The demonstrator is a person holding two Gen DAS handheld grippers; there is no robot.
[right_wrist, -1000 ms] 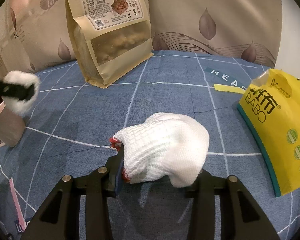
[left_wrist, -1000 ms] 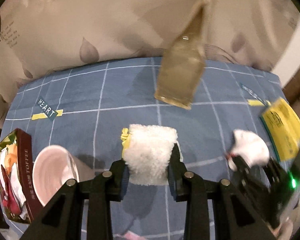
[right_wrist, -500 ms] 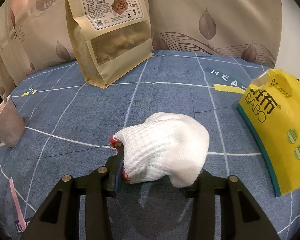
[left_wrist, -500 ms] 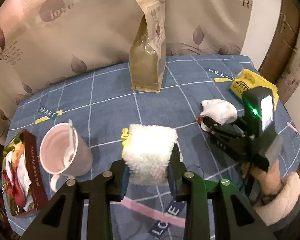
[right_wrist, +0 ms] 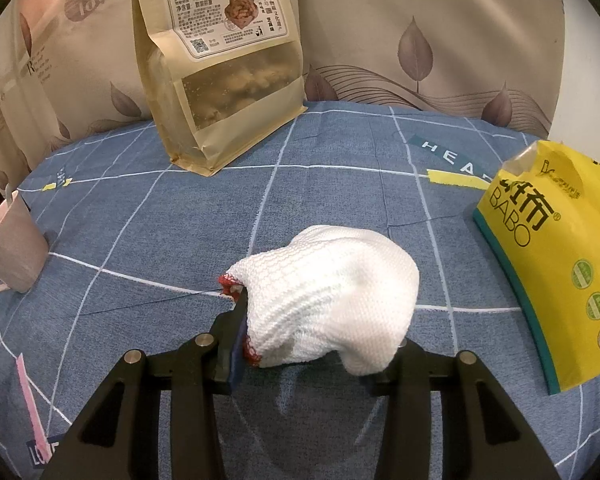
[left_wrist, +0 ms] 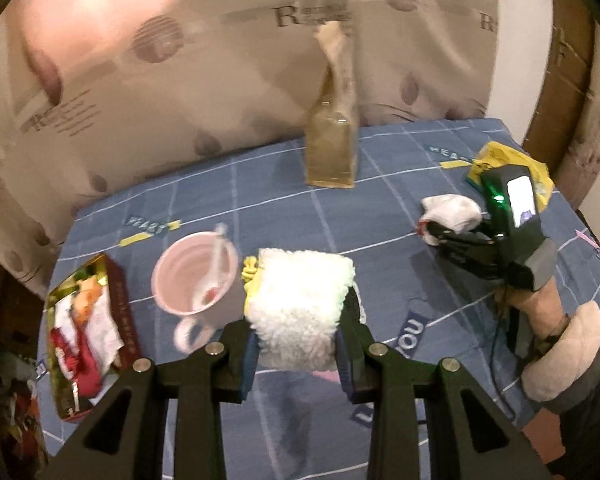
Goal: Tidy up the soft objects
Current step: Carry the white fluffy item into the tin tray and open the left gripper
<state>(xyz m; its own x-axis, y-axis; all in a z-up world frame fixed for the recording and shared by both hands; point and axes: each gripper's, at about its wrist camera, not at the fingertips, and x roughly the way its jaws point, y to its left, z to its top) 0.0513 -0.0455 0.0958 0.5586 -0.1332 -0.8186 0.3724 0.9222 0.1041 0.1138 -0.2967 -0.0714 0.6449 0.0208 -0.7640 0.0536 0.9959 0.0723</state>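
My left gripper (left_wrist: 298,344) is shut on a fluffy white cloth with a yellow edge (left_wrist: 300,308) and holds it high above the blue checked tablecloth (left_wrist: 380,248). My right gripper (right_wrist: 312,344) is shut on a white knitted cloth with red trim (right_wrist: 332,296), low over the tablecloth (right_wrist: 340,192). In the left wrist view the right gripper (left_wrist: 436,232) shows at the right, with that knitted cloth (left_wrist: 450,210) in it.
A tall kraft snack bag (right_wrist: 220,64) stands at the back, also in the left view (left_wrist: 332,136). A yellow packet (right_wrist: 548,264) lies at the right. A pink mug with a spoon (left_wrist: 196,280) and a red toffee box (left_wrist: 88,336) sit at the left.
My left gripper has risen and pulled back with the fluffy cloth, so more of the table shows. The right gripper has stayed still with its knitted cloth.
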